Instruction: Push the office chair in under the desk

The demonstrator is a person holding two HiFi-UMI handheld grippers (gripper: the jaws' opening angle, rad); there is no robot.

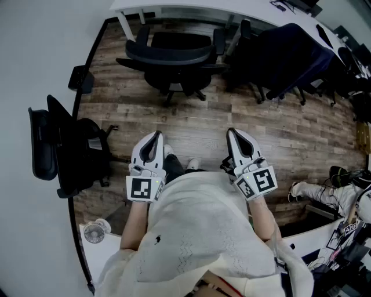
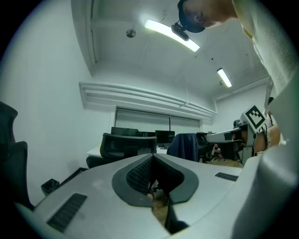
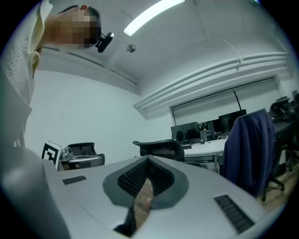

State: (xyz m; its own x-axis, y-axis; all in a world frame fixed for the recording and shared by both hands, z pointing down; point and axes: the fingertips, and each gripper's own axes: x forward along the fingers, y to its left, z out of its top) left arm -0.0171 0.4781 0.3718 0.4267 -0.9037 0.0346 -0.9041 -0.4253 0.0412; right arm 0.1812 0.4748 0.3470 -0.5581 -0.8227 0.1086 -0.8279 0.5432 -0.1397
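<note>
The black office chair (image 1: 174, 58) stands on the wood floor with its back toward me, just in front of the white desk (image 1: 191, 8). It shows ahead in the left gripper view (image 2: 126, 147) and in the right gripper view (image 3: 161, 149). My left gripper (image 1: 152, 142) and right gripper (image 1: 239, 139) are held side by side in front of my body, well short of the chair, pointing at it. Both are shut with nothing between their jaws. The closed tips show at left gripper (image 2: 153, 158) and right gripper (image 3: 148, 161).
A second black chair (image 1: 64, 148) stands by the left wall. A chair draped with a dark blue jacket (image 1: 290, 58) sits right of the target chair. A small fan (image 1: 94, 232) is at lower left. A seated person's leg (image 1: 322, 191) is at the right. Bare floor lies between me and the chair.
</note>
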